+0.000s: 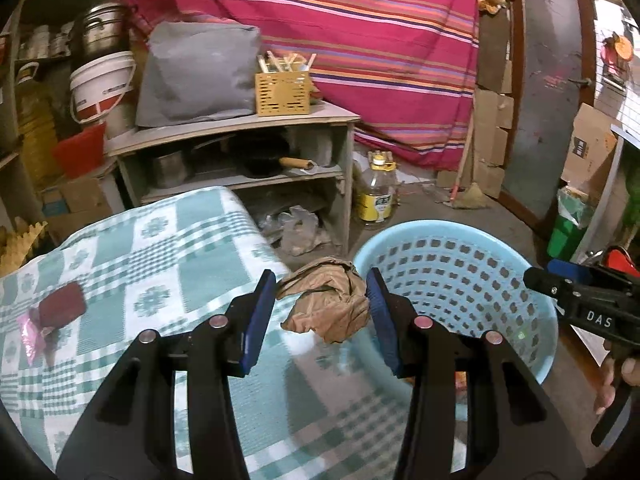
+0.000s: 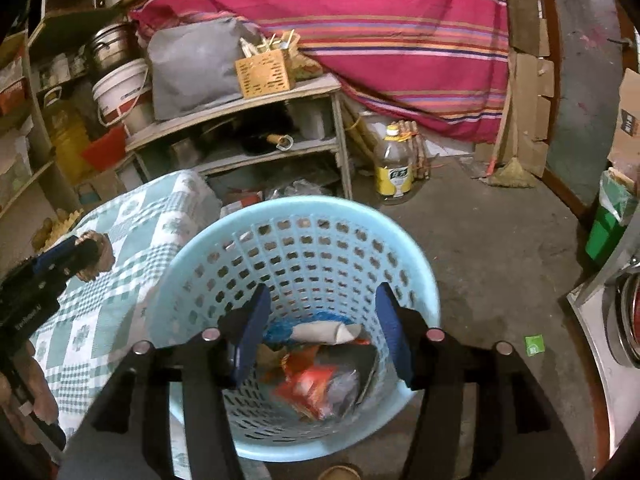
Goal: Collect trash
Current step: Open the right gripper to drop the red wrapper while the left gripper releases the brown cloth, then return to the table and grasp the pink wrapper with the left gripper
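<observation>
My left gripper (image 1: 320, 284) is shut on a crumpled brown paper (image 1: 328, 304), which sits squeezed between the blue pads over the edge of the checked tablecloth (image 1: 160, 248). Just right of it stands a light-blue perforated basket (image 1: 456, 236). In the right wrist view my right gripper (image 2: 320, 304) hangs open over that basket (image 2: 304, 204), nothing between its pads. At the bottom of the basket lie an orange-red wrapper (image 2: 308, 388), a white paper (image 2: 324, 332) and blue netting (image 2: 280, 326). A dark red packet (image 1: 62, 304) and a pink wrapper (image 1: 28, 334) lie on the cloth.
Behind the table is a grey shelf unit (image 1: 240, 128) with pans and a yellow utensil box (image 1: 283, 92). An oil bottle (image 1: 378, 192) stands on the concrete floor, a green bin (image 1: 568, 232) at far right. A small green scrap (image 2: 535, 345) lies on the floor.
</observation>
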A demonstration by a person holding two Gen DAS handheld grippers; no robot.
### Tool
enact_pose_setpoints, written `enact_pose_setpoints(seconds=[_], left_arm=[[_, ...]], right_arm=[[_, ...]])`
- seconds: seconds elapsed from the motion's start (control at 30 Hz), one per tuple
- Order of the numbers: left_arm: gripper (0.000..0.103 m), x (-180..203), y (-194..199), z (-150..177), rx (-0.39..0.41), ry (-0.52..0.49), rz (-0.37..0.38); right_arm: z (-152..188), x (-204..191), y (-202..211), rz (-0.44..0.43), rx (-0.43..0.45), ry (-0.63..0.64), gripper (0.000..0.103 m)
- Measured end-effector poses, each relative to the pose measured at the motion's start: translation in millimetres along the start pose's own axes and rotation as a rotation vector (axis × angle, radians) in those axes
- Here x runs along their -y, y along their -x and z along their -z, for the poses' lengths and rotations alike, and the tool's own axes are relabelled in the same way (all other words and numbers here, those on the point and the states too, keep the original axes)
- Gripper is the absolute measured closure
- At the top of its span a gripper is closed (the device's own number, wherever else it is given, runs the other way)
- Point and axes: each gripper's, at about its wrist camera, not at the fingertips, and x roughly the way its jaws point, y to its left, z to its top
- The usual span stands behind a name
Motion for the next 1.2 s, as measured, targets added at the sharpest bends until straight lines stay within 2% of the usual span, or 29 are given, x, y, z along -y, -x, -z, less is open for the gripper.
enact_pose_setpoints(seconds=[0.1, 0.3, 0.43, 0.53, 0.63, 0.77, 0.87, 1.07, 1.13, 1.2], left_arm=[[0.057, 15.7, -6.9, 1.6, -0.004, -0.014, 0.031], [0.056, 43.1, -26.7, 6.1, -0.029, -0.040, 0.075], [0.051, 54.2, -36.1, 5.0, -0.040, -0.044, 0.104], [0.028, 57.1, -34.8, 4.5, -0.028, -0.037, 0.099], [0.023, 53.8, -30.2, 2.8, -0.021, -0.043, 0.090], [0.010, 26.3, -14.8, 2.0, 0.008, -0.023, 0.015], [0.006, -4.4, -1.6, 3.3, 0.021, 0.005, -0.052], [0.006, -81.7, 29.6, 8.3, 0.034, 0.066, -0.199], [0.006, -103.0, 35.5, 11.8, 0.025, 0.083, -0.242], [0.006, -132.5, 42.3, 18.4, 0.018, 0.122, -0.275]], right_arm=[[-0.7, 6.7, 1.0, 0.034, 0.013, -0.012, 0.047], [-1.9, 18.0, -0.1, 0.040, 0.013, -0.042, 0.047], [-2.7, 24.8, 1.8, 0.045, 0.021, -0.059, 0.047], [-3.3, 28.3, 2.0, 0.051, 0.020, -0.067, 0.047], [-4.3, 29.4, 4.7, 0.063, 0.028, -0.067, 0.047], [-6.6, 18.8, 5.7, 0.069, 0.040, -0.051, 0.038], [-9.8, 1.5, 5.9, 0.061, 0.055, -0.035, 0.029], [-12.5, -59.4, -0.7, 0.005, 0.073, 0.022, 0.023], [-10.4, -86.3, -4.7, -0.019, 0.079, 0.053, 0.014], [-7.3, -109.2, -8.6, -0.038, 0.086, 0.078, 0.014]])
